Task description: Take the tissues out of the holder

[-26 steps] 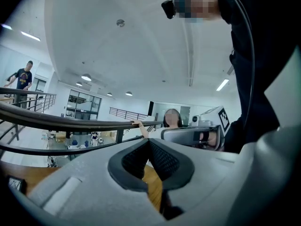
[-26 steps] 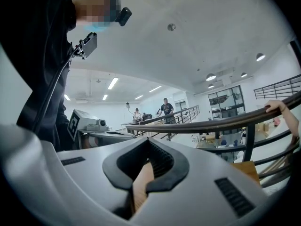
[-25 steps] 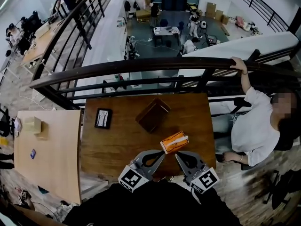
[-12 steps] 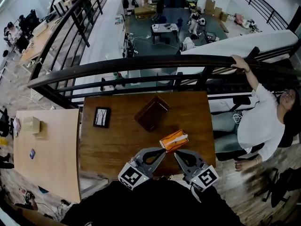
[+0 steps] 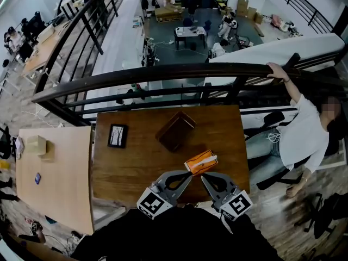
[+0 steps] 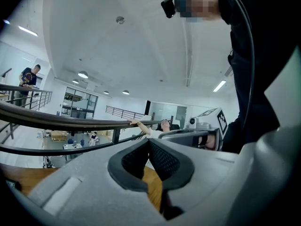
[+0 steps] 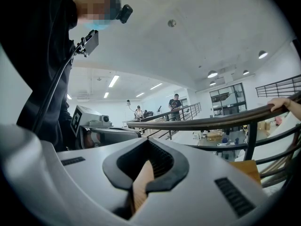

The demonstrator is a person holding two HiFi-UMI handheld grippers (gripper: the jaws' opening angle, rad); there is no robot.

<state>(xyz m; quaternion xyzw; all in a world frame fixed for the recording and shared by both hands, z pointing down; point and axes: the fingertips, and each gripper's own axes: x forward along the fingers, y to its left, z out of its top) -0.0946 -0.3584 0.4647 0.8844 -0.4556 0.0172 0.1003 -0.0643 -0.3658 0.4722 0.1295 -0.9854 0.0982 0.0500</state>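
Note:
An orange tissue pack point(image 5: 201, 163) lies on the brown wooden table point(image 5: 136, 167), near its front edge. A dark brown holder point(image 5: 175, 130) stands farther back, apart from the pack. My left gripper point(image 5: 188, 174) rests low at the table's front edge with its tip just left of the pack; its jaws are shut and empty point(image 6: 149, 140). My right gripper point(image 5: 203, 177) sits beside it, its tip just below the pack, jaws also shut with nothing between them point(image 7: 149, 140). The two gripper views look up at the ceiling and the railing, so neither shows the pack.
A black picture frame point(image 5: 118, 136) lies at the table's left. A dark railing point(image 5: 163, 75) runs along the far edge, with a drop to a lower floor behind. A seated person point(image 5: 304, 135) at the right holds the rail. A light table point(image 5: 54, 173) stands to the left.
The seated person at the right has shifted and stretched out a leg. Both grippers and the tissue pack have stayed where they were.

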